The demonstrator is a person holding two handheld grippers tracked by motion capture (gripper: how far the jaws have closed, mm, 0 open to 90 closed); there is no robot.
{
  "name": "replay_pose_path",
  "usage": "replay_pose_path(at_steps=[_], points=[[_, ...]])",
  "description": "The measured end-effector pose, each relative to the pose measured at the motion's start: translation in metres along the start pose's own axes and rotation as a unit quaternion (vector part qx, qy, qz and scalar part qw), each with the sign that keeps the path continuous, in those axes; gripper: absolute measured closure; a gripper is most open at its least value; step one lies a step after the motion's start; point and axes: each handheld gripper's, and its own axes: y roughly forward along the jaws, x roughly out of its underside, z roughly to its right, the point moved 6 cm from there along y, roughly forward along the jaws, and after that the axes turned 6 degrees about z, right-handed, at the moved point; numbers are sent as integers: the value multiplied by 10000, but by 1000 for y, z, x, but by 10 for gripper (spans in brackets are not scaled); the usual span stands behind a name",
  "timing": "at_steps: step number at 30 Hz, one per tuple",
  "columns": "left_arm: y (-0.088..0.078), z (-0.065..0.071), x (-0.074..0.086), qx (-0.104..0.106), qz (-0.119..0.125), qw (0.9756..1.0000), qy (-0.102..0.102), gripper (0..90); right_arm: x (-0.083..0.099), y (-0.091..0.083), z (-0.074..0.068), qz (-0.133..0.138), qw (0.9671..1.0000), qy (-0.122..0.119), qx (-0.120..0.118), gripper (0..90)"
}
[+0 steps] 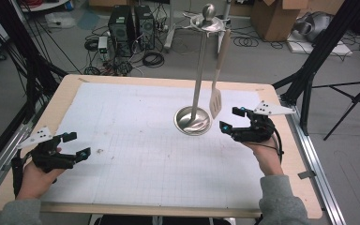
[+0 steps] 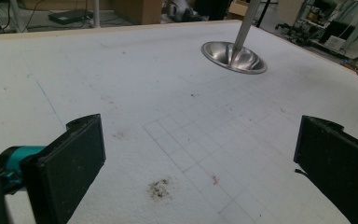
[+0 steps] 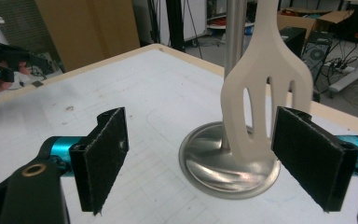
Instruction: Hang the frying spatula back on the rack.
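Note:
A metal stand rises from its round base (image 1: 193,120) right of the table's middle. A cream slotted spatula (image 1: 215,101) hangs from the stand's top, with its head just above the base. My right gripper (image 1: 230,118) is open just right of the spatula head, pointing left at it. In the right gripper view, the spatula (image 3: 265,56) hangs just beyond the gripper (image 3: 200,144), close to the right-hand pad, with the base (image 3: 223,163) below. My left gripper (image 1: 77,144) is open near the front left edge, holding nothing. The left gripper view shows this gripper (image 2: 199,140) over bare paper, with the base (image 2: 235,58) far ahead.
White gridded paper (image 1: 136,140) covers the wooden table, with a small dark smudge (image 2: 158,187) near the left gripper. Black frame legs (image 1: 309,70) stand off the table's right rear corner. Computer towers (image 1: 131,28), cables and cardboard boxes are on the floor behind.

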Motion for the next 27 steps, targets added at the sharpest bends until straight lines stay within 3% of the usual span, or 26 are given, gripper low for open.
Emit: replay_pose_path(at_steps=[8, 22, 27], points=[[1, 0, 0, -10, -8, 10000, -1, 24, 15, -11, 5, -17, 9999, 96, 84, 178], [3, 4, -2, -11, 39, 10000, 18, 24, 33, -43, 8, 352, 9991, 171, 150, 178], [2, 7, -7, 122, 261, 9996, 62, 25, 39, -51, 12, 380, 9987, 277, 202, 168]])
